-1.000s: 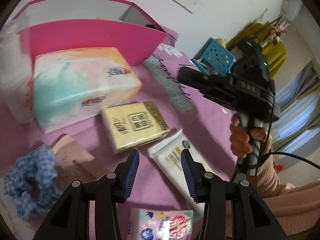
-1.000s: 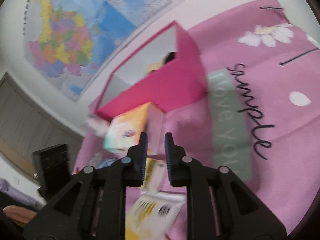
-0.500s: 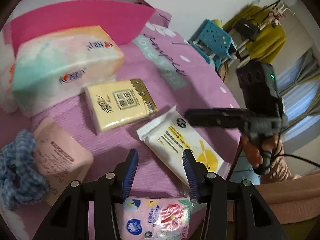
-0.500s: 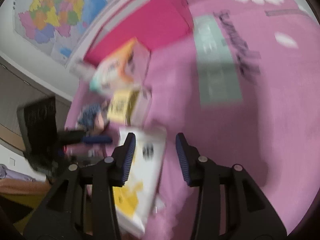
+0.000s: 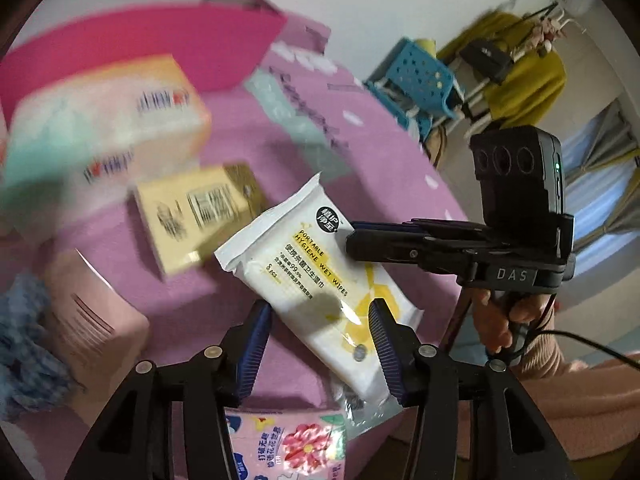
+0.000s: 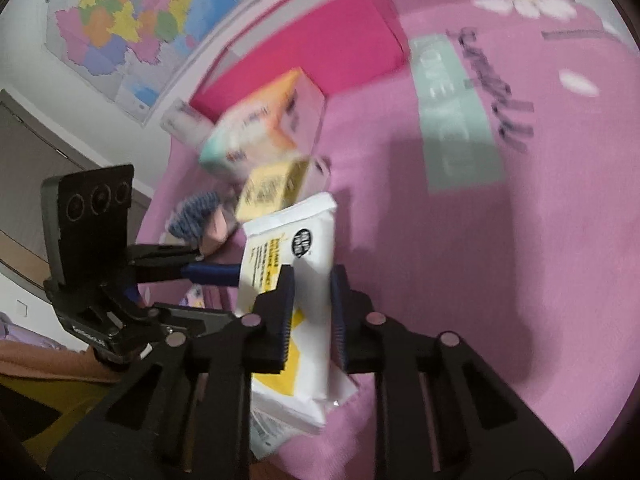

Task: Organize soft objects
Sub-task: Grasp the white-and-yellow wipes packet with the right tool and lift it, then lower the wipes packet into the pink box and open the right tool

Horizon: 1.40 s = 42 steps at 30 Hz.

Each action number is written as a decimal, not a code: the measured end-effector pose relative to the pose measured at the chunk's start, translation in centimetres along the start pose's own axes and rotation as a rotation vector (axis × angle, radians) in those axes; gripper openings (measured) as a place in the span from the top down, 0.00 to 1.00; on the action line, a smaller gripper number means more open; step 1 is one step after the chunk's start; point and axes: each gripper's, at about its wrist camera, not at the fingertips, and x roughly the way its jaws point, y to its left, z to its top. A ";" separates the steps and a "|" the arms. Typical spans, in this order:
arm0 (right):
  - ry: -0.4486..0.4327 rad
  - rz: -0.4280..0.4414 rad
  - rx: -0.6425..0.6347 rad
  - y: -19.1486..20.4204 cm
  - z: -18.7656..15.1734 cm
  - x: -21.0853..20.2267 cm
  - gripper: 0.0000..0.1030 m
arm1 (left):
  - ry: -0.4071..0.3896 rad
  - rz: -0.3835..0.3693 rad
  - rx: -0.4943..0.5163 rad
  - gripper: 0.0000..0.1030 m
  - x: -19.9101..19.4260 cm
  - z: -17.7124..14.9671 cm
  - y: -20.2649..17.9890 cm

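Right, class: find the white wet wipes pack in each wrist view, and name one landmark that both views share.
Left wrist: wet wipes pack at centre, slanting down to the right.
Right wrist: pack at lower centre, pinched by the right hand-held gripper.
Shared landmark: pink box on the pink cloth.

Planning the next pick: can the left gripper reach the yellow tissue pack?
Probably not directly: the wet wipes pack lies between the yellow tissue pack and the left gripper, whose jaws have just been opening.

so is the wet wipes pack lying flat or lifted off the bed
Lifted at one end: the wet wipes pack tilts up, the right gripper shut on it, having just closed. Its other end seems still on the cloth.
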 end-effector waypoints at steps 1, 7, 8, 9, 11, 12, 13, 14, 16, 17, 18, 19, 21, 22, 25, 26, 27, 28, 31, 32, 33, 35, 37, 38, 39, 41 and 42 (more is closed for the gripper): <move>-0.014 -0.001 -0.015 0.3 0.4 -0.3 0.80 | -0.015 0.007 0.004 0.51 -0.5 0.2 0.0; -0.122 -0.019 -0.129 2.6 6.1 -1.5 0.80 | -0.141 0.081 0.038 0.51 -4.2 4.6 -0.1; -0.142 -0.027 -0.153 3.0 7.5 -1.6 0.80 | -0.162 0.098 0.044 0.51 -4.8 5.5 0.0; -0.157 -0.031 -0.173 3.2 8.6 -1.7 0.80 | -0.183 0.122 0.041 0.51 -5.3 6.6 0.1; -0.192 -0.025 -0.201 3.7 11.4 -1.7 0.80 | -0.224 0.157 0.039 0.51 -6.3 8.7 0.6; -0.206 -0.023 -0.211 3.8 12.9 -1.5 0.80 | -0.241 0.165 0.025 0.51 -6.7 9.7 0.9; -0.220 -0.024 -0.219 4.0 14.1 -1.3 0.80 | -0.259 0.172 0.015 0.51 -7.1 10.8 1.2; -0.237 -0.031 -0.237 4.2 15.4 -1.2 0.80 | -0.273 0.184 0.010 0.51 -7.5 11.6 1.5; -0.250 -0.044 -0.253 4.5 17.5 -0.5 0.80 | -0.296 0.209 -0.006 0.51 -7.9 13.4 2.1; -0.252 -0.043 -0.258 4.5 18.7 -0.2 0.80 | -0.300 0.221 -0.012 0.51 -7.9 13.9 2.3; -0.251 -0.048 -0.268 4.5 19.7 0.2 0.80 | -0.306 0.231 -0.030 0.51 -8.0 14.8 3.0; -0.253 -0.049 -0.267 4.3 20.5 0.6 0.80 | -0.306 0.230 -0.041 0.51 -7.8 15.5 3.4; -0.248 -0.048 -0.273 4.2 22.2 1.4 0.80 | -0.300 0.225 -0.086 0.51 -7.4 17.0 4.8; -0.248 -0.049 -0.272 4.0 22.7 1.7 0.80 | -0.298 0.224 -0.104 0.51 -7.2 17.6 5.5; -0.232 -0.065 -0.278 3.6 24.8 3.4 0.80 | -0.291 0.241 -0.150 0.51 -6.4 18.5 7.1; -0.229 -0.076 -0.278 3.3 25.3 3.9 0.80 | -0.281 0.241 -0.168 0.51 -5.6 19.1 7.3; -0.231 -0.090 -0.277 3.1 25.9 4.5 0.80 | -0.273 0.242 -0.181 0.51 -5.2 19.3 7.7; -0.237 -0.095 -0.269 2.9 26.3 4.8 0.80 | -0.267 0.247 -0.190 0.51 -4.8 19.3 7.9; -0.268 -0.144 -0.246 2.3 26.8 4.9 0.80 | -0.263 0.260 -0.217 0.51 -4.3 19.2 8.7; -0.278 -0.143 -0.245 2.2 26.6 4.6 0.80 | -0.264 0.259 -0.217 0.51 -4.3 19.0 8.8; -0.283 -0.145 -0.252 2.2 26.1 4.2 0.79 | -0.269 0.262 -0.215 0.51 -4.4 18.8 8.8; -0.275 -0.159 -0.278 2.3 25.0 3.8 0.77 | -0.278 0.259 -0.195 0.51 -4.5 18.3 8.4; -0.252 -0.164 -0.307 2.6 23.7 3.5 0.75 | -0.287 0.256 -0.177 0.51 -4.9 17.8 8.1; -0.239 -0.165 -0.316 2.7 23.0 3.5 0.73 | -0.295 0.259 -0.158 0.51 -5.1 17.6 7.6; -0.226 -0.172 -0.320 2.8 22.3 3.4 0.72 | -0.303 0.261 -0.135 0.51 -5.3 17.0 7.2; -0.202 -0.151 -0.324 2.8 20.7 3.0 0.69 | -0.322 0.263 -0.092 0.51 -6.0 15.9 6.5; -0.196 -0.135 -0.322 2.8 20.1 2.7 0.69 | -0.330 0.263 -0.072 0.51 -6.3 15.3 6.1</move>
